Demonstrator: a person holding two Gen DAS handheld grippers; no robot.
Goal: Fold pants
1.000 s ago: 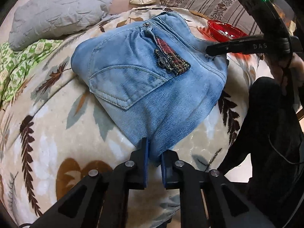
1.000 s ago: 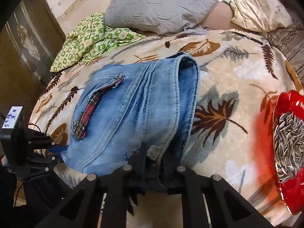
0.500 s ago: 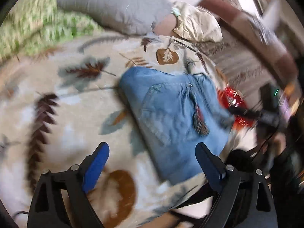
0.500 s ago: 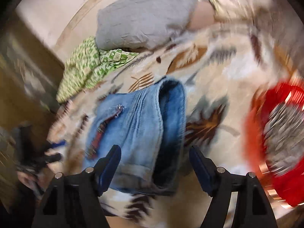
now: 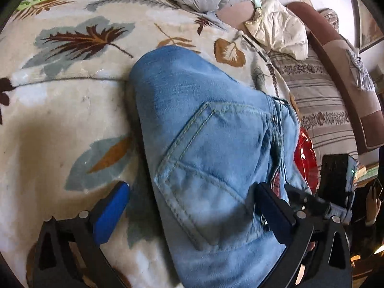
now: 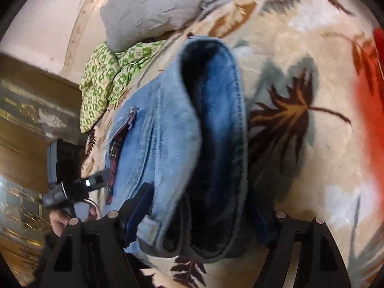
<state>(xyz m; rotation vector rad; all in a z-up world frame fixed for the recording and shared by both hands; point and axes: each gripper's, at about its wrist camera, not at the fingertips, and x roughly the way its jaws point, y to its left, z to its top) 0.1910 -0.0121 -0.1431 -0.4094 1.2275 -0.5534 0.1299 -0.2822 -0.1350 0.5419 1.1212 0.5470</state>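
Folded light-blue jeans (image 5: 204, 148) lie on a leaf-patterned blanket (image 5: 60, 91), back pocket up. My left gripper (image 5: 192, 213) is open, its blue-padded fingers (image 5: 110, 213) straddling the near end of the jeans, low over them. In the right wrist view the jeans (image 6: 172, 144) show their waistband opening and a red-trimmed zip pocket. My right gripper (image 6: 204, 216) is open, its fingers either side of the waistband end. The other gripper shows at the left (image 6: 69, 187).
A grey pillow (image 6: 156, 7) and a green-patterned cloth (image 6: 108, 76) lie at the far side of the bed. A red dish (image 5: 304, 158) sits just beyond the jeans. A cream cloth (image 5: 278, 31) and striped bedding (image 5: 319, 100) are at the right.
Both grippers let go of the jeans and opened wide. They swung and moved in close, now straddling the jeans' ends.
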